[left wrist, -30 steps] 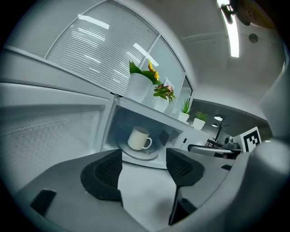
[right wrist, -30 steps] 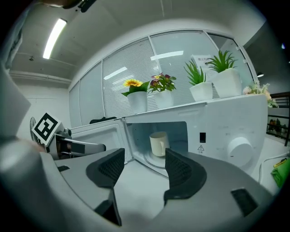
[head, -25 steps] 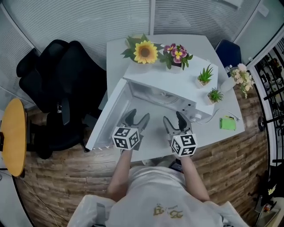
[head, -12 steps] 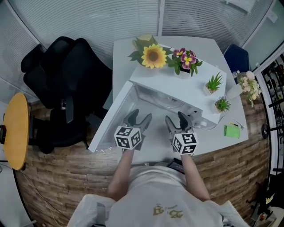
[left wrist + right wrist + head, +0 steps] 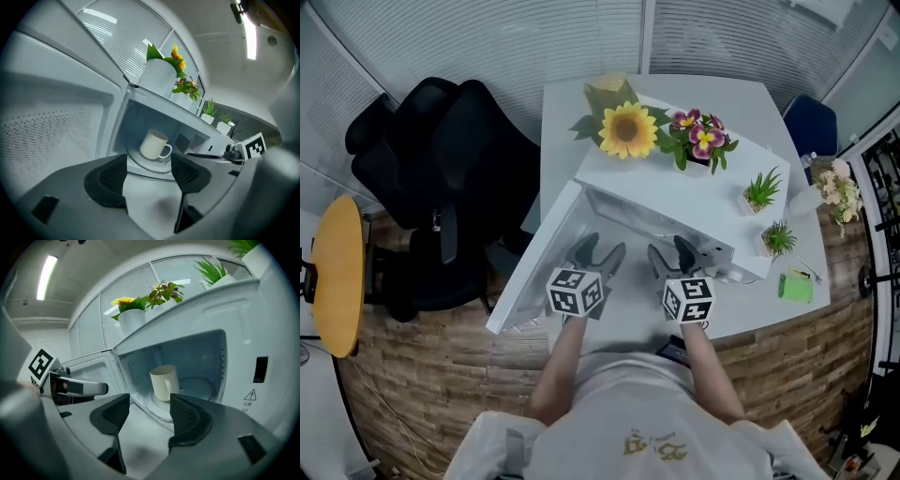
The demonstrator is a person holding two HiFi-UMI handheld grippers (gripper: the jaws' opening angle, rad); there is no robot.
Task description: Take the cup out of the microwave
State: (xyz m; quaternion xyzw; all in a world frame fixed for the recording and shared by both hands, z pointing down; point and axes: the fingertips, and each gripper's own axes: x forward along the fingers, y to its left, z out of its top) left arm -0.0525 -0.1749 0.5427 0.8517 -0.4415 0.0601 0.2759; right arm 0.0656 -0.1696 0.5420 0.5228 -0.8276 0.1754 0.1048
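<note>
In the left gripper view, the cup (image 5: pixel 153 144) is creamy white with a loop handle on its right side, and it stands upright on the round glass plate (image 5: pixel 146 167) inside the microwave (image 5: pixel 140 117). The left gripper (image 5: pixel 150 173) is wide open and holds nothing; the cup is further in, past its jaws. In the right gripper view, the handle points more this way, and the right gripper (image 5: pixel 149 414) is wide open and empty too. Only here can you see a warning triangle (image 5: pixel 250 394) with tiny writing too small to read. In the head view, the microwave roof hides the cup, but you see the door (image 5: pixel 534 272) swung open and a sunflower (image 5: pixel 628 131) on top
</note>
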